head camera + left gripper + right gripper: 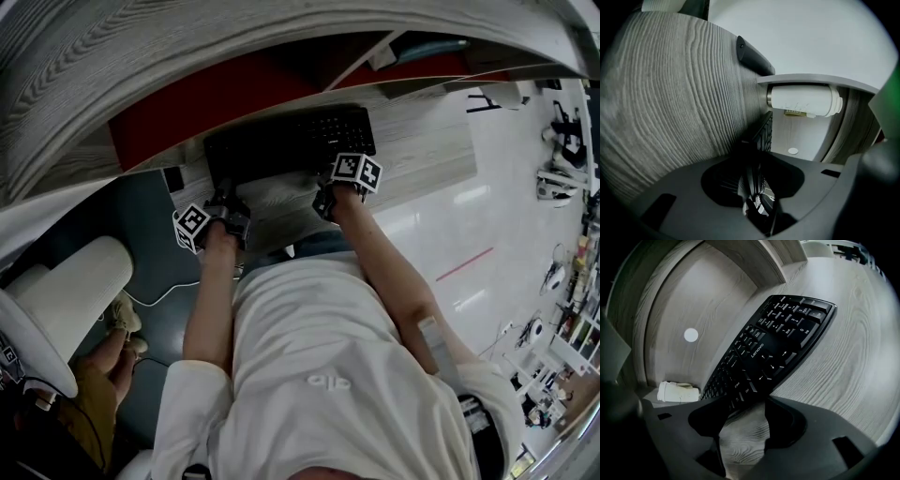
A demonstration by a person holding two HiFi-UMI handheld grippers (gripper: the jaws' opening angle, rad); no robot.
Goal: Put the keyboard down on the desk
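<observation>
**Where the jaws part, the keyboard point(773, 343) lies flat on the desk point(834, 376)**

Left gripper point(752, 187): jaws narrowly apart, the keyboard's left end edge-on between them, slivers of light beside it; right gripper point(743, 423): jaws wide, only bare desk between, the keyboard's near edge just past the tips; open wood to its right; a shelf point(811, 78) overhangs the back.

Head view steeply downward, both gripper views close, low, sharing keyboard point(291, 141)

One keyboard point(291, 141), one desk point(422, 150), one white cylinder point(804, 101), two claws: left claw point(223, 190), right claw point(324, 186)
</observation>
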